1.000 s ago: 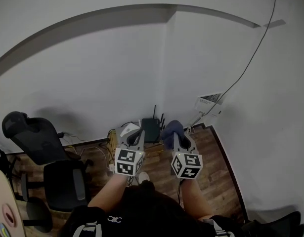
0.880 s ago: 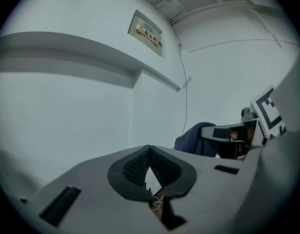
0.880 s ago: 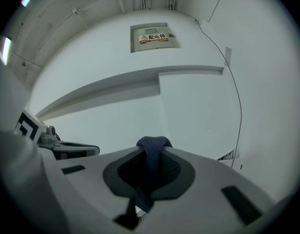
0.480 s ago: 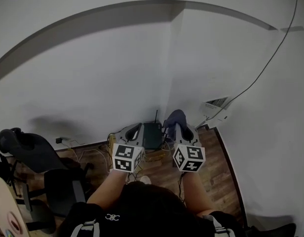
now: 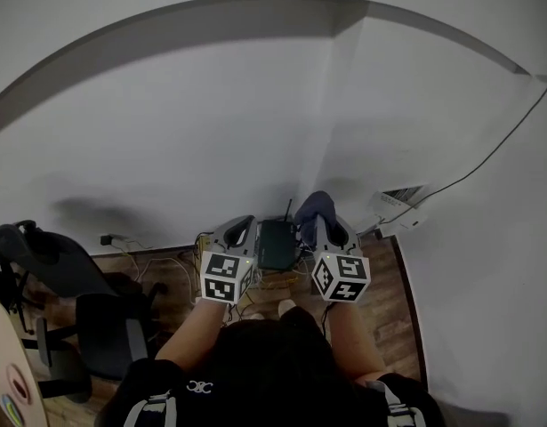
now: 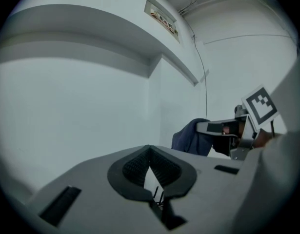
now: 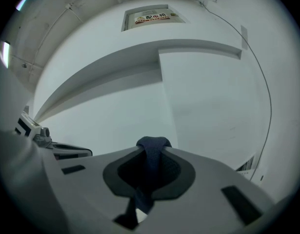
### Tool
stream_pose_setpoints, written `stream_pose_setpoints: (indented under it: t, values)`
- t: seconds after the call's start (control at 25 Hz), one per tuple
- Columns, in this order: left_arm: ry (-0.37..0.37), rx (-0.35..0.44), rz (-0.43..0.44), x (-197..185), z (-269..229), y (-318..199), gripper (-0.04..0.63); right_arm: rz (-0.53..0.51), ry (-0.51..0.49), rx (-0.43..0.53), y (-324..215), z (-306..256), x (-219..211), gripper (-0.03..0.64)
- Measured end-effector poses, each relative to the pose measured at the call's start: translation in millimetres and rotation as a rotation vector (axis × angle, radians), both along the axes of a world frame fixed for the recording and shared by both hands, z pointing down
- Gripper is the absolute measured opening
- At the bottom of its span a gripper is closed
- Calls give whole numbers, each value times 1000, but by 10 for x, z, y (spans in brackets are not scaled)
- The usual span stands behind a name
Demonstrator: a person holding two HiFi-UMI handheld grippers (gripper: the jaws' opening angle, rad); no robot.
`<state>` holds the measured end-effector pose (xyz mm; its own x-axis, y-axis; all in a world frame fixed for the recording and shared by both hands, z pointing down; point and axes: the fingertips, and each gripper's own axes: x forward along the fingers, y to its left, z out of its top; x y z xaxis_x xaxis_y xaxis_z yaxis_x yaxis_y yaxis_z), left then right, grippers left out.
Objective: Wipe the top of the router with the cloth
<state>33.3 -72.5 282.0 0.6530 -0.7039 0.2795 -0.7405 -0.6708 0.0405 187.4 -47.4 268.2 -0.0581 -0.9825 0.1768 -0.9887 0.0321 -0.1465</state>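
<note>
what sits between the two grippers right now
In the head view, the black router shows between the left gripper and the right gripper, which pinches the blue cloth.

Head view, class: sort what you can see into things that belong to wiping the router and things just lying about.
Belong to the job:
- router
- cloth, clamped in the right gripper
- left gripper, shut with nothing in it

Just lying about:
- office chair
- floor cables
- white wall box
</note>
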Motion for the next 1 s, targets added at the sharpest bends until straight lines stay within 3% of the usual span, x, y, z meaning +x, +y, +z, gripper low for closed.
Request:
stream_pose_setpoints:
  t: [0.24, 0.48, 0.76, 0.88, 1.0]
  values:
    - [6, -27, -33, 122, 26, -282, -6, -98, 144, -9, -433, -7, -36, 14]
    - [-2, -48, -88, 118, 137, -524, -8, -208, 89, -71, -839, 217, -84, 12]
    - [27, -176, -196, -135, 610, -676, -6, -319, 108, -164, -1092, 616, -178, 14]
    - [1, -202, -228, -219, 781, -688, -6, -383, 135, -208, -1153, 793, -245, 14]
    - [-16, -238, -256, -289, 970, -627, -6, -430, 72, -258, -1158, 942, -298, 14]
